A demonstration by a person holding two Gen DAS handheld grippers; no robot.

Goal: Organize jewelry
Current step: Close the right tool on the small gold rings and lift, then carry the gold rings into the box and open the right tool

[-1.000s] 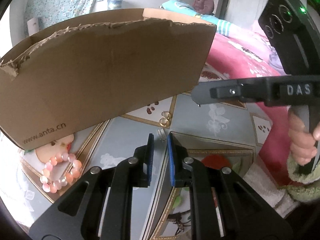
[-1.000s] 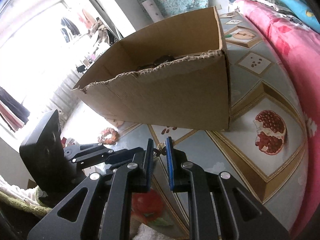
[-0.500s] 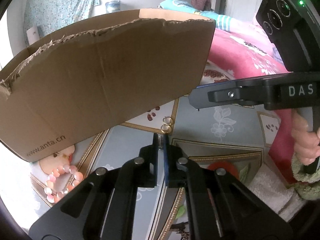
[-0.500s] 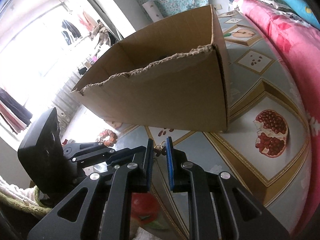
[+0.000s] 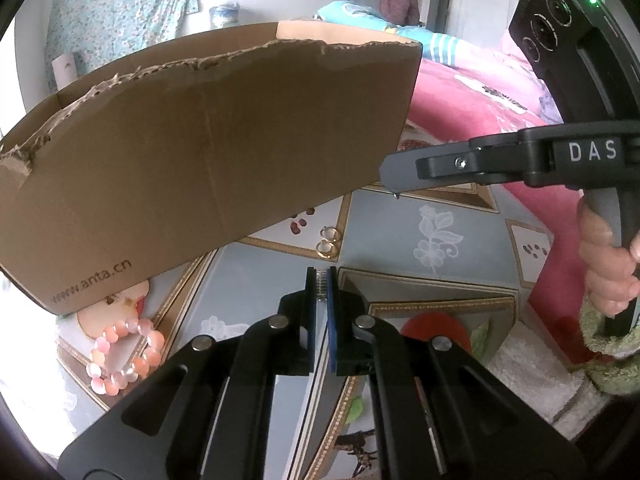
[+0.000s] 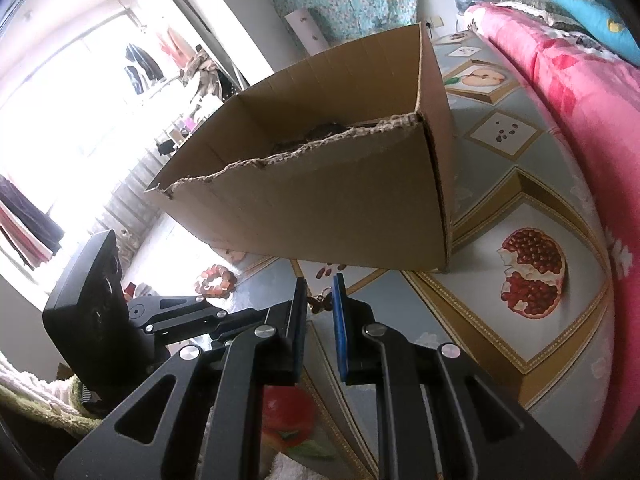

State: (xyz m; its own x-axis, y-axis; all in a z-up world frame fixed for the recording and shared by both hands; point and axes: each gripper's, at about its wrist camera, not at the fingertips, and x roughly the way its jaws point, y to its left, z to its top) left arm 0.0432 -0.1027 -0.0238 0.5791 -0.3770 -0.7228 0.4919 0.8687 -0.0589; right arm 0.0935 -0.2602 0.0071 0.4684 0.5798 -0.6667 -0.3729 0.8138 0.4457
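Observation:
A brown cardboard box (image 5: 208,152) with torn top edges stands on the patterned tablecloth; it also shows in the right wrist view (image 6: 320,208). My left gripper (image 5: 321,280) is shut on a small silver sparkly piece (image 5: 320,283), just in front of two gold rings (image 5: 327,242) lying by the box's base. A pink bead bracelet (image 5: 124,354) lies at the lower left. My right gripper (image 6: 320,298) is slightly open above the rings (image 6: 318,300), empty; it shows at the right in the left wrist view (image 5: 394,184).
A pink quilt (image 6: 568,92) borders the table on the right. A white towel (image 5: 532,380) lies at the near right edge. A person (image 5: 400,2) stands far back in the room. The bracelet shows left of the box (image 6: 216,282).
My left gripper has closed on the small silver piece and moved slightly forward. The right gripper has stayed hovering, its jaws about as far apart.

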